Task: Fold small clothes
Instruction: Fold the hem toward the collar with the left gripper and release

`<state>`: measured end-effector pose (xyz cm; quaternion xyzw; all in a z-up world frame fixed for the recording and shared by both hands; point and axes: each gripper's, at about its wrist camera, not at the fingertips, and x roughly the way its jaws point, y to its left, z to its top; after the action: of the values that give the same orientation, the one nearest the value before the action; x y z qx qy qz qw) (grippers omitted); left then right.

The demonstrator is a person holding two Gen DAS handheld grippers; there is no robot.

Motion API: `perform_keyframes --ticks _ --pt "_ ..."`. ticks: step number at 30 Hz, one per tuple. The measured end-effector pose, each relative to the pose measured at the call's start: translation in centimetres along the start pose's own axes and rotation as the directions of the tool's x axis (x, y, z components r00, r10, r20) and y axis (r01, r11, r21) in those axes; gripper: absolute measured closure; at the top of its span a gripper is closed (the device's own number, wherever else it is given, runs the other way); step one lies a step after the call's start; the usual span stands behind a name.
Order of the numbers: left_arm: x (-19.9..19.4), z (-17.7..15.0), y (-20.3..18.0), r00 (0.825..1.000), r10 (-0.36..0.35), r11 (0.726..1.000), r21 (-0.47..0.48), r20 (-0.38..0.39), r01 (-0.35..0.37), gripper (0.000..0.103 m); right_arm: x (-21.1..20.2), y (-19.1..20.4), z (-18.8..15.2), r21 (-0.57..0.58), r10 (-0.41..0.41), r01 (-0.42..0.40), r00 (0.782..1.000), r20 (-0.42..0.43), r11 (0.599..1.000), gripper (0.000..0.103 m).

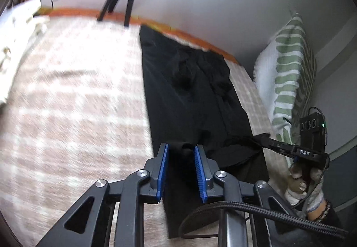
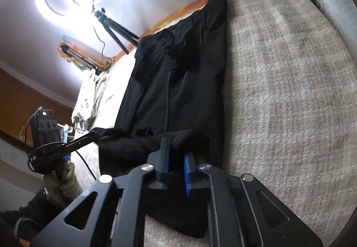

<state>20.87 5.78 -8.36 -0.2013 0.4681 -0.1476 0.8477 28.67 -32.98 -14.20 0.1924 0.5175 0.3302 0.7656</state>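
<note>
Black garment (image 1: 189,95) is lying lengthwise on the bed (image 1: 73,99), long axis running toward frame top. Near hem is being clamped by both grippers: left gripper (image 1: 181,153) at centre, right gripper (image 2: 176,153) alongside, fingers closed on cloth.

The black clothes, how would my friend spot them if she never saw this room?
Look at the big bed with the pink-and-white checked blanket. Lying flat along it, from the orange edge down to both grippers, is the black garment. It is the only dark thing there; the pillow is green-striped and the cloth pile is cream.
</note>
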Motion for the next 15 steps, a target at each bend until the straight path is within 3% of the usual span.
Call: perform_keyframes --ticks 5,10,15 --pt "-1.9 -0.6 -1.5 0.999 0.006 0.996 0.086 0.046 -0.01 0.081 -2.2 0.5 -0.8 -0.063 -0.004 0.006 0.999 0.036 0.998 0.087" --pt "0.0 -2.6 -3.7 0.998 -0.019 0.98 0.196 -0.062 0.031 0.082 -1.8 1.6 -2.4 -0.167 0.001 -0.008 0.999 -0.043 0.986 0.087" --pt "2.8 -3.8 -3.6 0.989 0.019 0.973 0.229 -0.15 0.016 0.083 0.6 2.4 -3.1 -0.235 -0.027 -0.002 0.993 -0.119 0.972 0.088"
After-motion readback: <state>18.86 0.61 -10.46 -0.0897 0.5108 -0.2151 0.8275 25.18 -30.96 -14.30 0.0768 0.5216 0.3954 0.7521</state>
